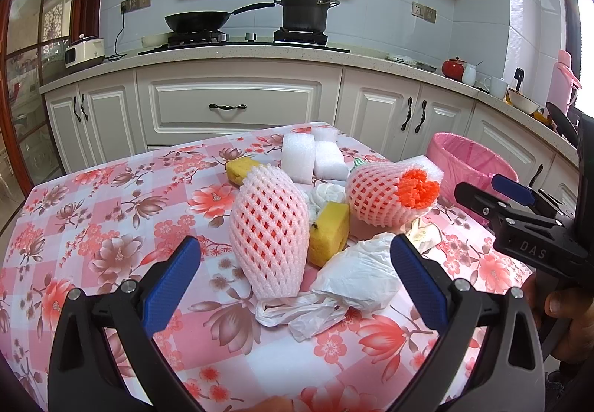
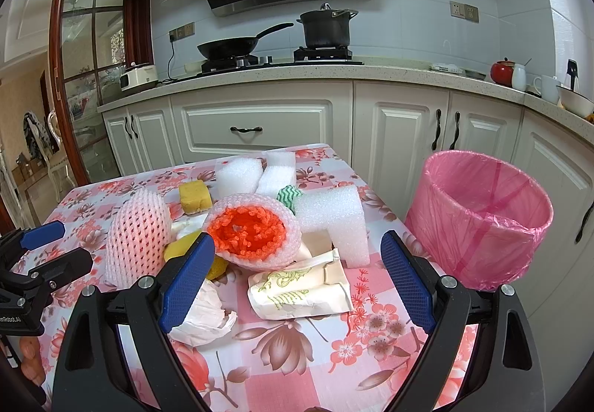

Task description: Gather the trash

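Hovering both tools over a floral-clothed table [image 1: 92, 211], I hold the left gripper [image 1: 297, 285] with its blue pads spread wide and empty, the tall pink foam net [image 1: 269, 226] and a crumpled white plastic bag [image 1: 356, 274] lying between and just beyond them. My right gripper [image 2: 297, 285] is likewise wide apart and holds nothing; a printed paper wrapper [image 2: 300, 291] lies between its fingers, near the table's front edge. Behind these, the litter is heaped at the middle of the table: a second foam net stuffed with orange material [image 2: 248, 230], yellow sponges [image 2: 195, 196], and white foam blocks [image 2: 334, 215] reaching toward the far edge. The pink-lined bin [image 2: 479, 215] stands open on the floor, just off the table's right edge.

Nothing appears collected yet, by my reading. The wrapper looks the sensible first pick for the right tool, being nearest the bin and clear of the heap. It lies flat, so I would tip the fingers low, catch its raised, folded edge, and close fully before lifting. Light foam may roll if nudged; I would approach from above.
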The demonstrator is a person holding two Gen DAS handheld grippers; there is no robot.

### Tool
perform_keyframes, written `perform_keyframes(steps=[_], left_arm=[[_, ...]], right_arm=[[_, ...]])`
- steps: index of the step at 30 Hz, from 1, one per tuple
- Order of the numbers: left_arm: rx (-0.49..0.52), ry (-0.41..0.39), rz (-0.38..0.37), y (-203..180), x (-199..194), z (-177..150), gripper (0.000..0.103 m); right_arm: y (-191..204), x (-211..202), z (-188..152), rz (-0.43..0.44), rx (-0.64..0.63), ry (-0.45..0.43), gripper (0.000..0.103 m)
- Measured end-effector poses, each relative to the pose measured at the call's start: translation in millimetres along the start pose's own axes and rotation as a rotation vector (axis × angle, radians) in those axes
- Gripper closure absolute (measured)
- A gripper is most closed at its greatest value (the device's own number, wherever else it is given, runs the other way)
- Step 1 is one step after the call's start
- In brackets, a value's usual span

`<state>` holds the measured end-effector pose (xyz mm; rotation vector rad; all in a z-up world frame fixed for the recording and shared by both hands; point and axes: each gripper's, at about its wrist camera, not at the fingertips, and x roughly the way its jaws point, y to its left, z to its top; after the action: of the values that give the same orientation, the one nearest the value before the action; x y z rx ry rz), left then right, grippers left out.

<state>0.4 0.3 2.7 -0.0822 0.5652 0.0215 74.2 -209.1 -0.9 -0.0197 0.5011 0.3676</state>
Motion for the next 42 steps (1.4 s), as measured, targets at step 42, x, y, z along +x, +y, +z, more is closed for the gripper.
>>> perform_keyframes(steps=[42], left_arm=[[-0.033, 0.066, 0.010, 10.4, 18.8, 1.2, 0.009]], right_arm=[[-37.1, 19.8, -0.2, -0.019, 0.020, 0.045, 0.018]])
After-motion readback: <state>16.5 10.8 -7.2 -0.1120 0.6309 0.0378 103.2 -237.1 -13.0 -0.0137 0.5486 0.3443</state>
